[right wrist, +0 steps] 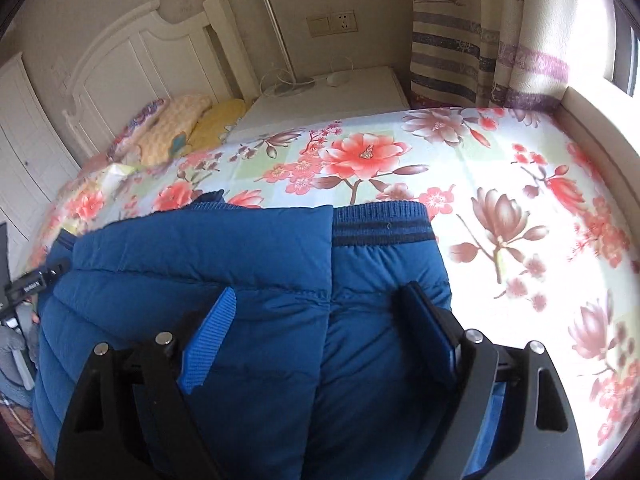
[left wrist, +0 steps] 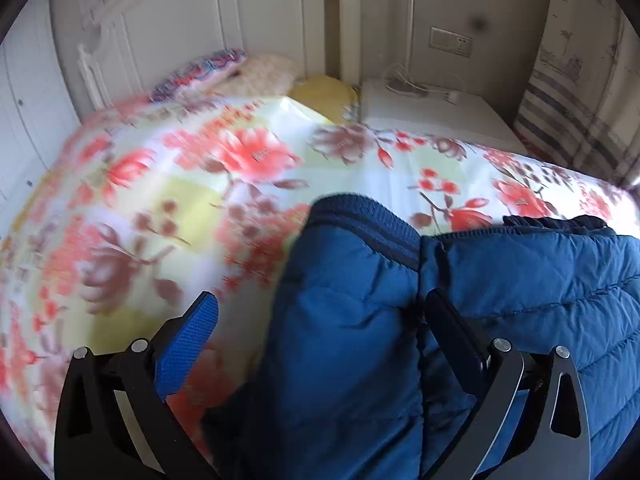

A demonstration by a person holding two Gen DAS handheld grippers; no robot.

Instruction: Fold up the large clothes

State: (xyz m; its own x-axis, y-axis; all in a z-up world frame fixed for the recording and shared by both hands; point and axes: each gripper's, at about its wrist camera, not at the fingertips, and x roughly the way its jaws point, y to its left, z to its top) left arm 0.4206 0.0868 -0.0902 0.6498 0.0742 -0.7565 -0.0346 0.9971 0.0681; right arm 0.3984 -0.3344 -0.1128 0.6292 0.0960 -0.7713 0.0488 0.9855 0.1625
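A blue quilted down jacket (left wrist: 520, 280) lies on the floral bedspread (left wrist: 200, 184), with a sleeve (left wrist: 344, 320) ending in a ribbed cuff folded over its left side. My left gripper (left wrist: 320, 308) is open, its jaws wide apart on either side of that sleeve. In the right wrist view the jacket (right wrist: 200, 264) lies flat with its striped ribbed hem (right wrist: 380, 224) on the far side. My right gripper (right wrist: 320, 300) is open just above the jacket, over a seam. The left view is motion-blurred.
Pillows (right wrist: 180, 128) lie at the white headboard (right wrist: 132, 64). A white nightstand (right wrist: 328, 96) with a lamp and cables stands beside the bed. Striped curtains (right wrist: 460, 40) and a window ledge (right wrist: 592, 112) are at the right. Bare bedspread (right wrist: 520, 200) lies right of the jacket.
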